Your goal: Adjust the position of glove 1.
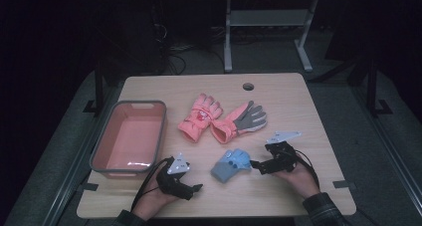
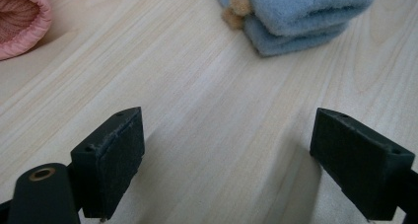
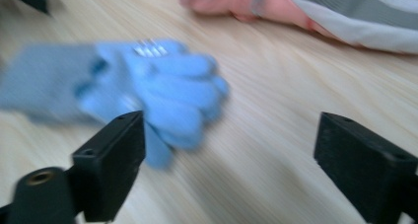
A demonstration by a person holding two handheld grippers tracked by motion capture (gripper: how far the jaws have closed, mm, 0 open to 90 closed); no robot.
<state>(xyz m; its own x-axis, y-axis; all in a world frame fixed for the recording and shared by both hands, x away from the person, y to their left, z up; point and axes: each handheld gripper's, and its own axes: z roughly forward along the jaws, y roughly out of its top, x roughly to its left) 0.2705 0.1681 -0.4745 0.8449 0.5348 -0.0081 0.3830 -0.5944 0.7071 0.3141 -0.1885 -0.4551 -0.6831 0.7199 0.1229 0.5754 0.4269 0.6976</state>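
Two blue gloves [image 3: 123, 86] blurred in right tool [image 3: 229, 169] view; pink glove [image 2: 19, 19] cut off

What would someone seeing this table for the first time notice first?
Probably the pink gloves, lying cuff to cuff at the middle of the wooden table, one palm up showing grey. Next, the small blue gloves near the front edge, between the left tongs and the right tongs, both open. A pink bin sits at the left.
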